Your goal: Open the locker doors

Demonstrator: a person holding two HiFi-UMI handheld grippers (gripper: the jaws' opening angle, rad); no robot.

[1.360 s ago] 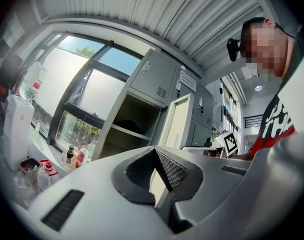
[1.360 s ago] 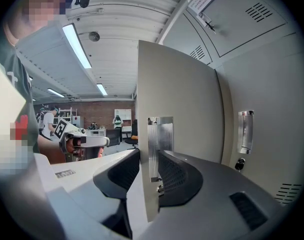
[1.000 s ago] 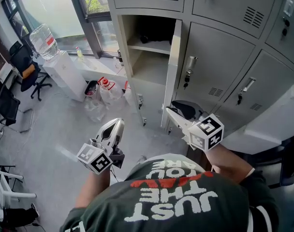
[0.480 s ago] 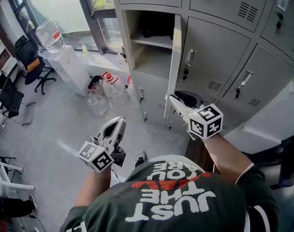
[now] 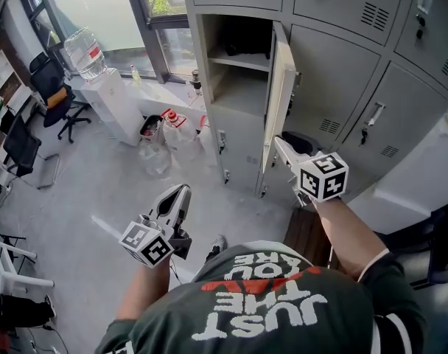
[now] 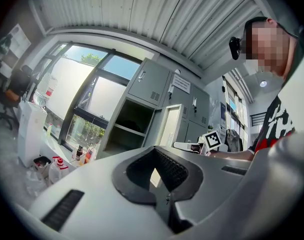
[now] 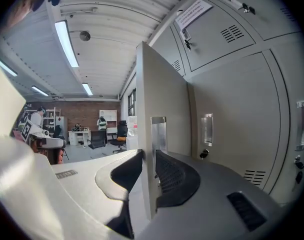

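Right gripper (image 5: 283, 147) pinching free edge of locker door (image 5: 281, 72), jaws narrow, just been closing in on sheet metal between pads

Left gripper (image 5: 181, 192) low over floor, well apart from lockers, jaws together, empty

Risk: thin bite on smooth edge, pads could slide off as door arcs round; swung too far, door may knock handle of neighbouring door (image 5: 371, 115)

Versus a second back: door swung wider, inner face now showing
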